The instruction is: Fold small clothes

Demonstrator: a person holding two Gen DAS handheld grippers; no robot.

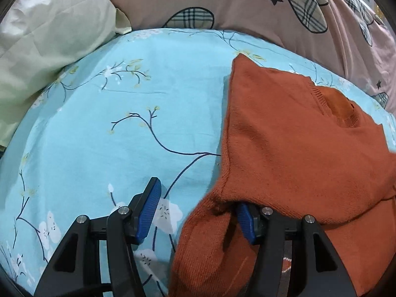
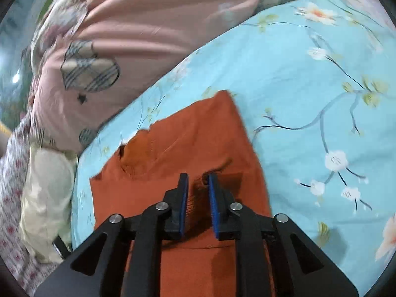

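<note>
A small rust-orange knit sweater [image 1: 292,143] lies on the light blue floral bedsheet [image 1: 123,123], its ribbed neckline toward the back right. My left gripper [image 1: 198,198] is open at the sweater's left lower edge; the knit drapes over its right finger [image 1: 245,225], while the left finger [image 1: 148,212] rests over bare sheet. In the right wrist view the sweater [image 2: 188,136] lies under my right gripper [image 2: 198,180], whose jaws are nearly closed and pinch a small fold of the knit between the blue pads.
A pink quilt with plaid shapes and stars [image 1: 235,2] is bunched along the back of the bed and also shows in the right wrist view [image 2: 118,39]. A pale green pillow [image 1: 44,39] lies at the back left. A cream pillow [image 2: 47,203] sits at the bed's left edge.
</note>
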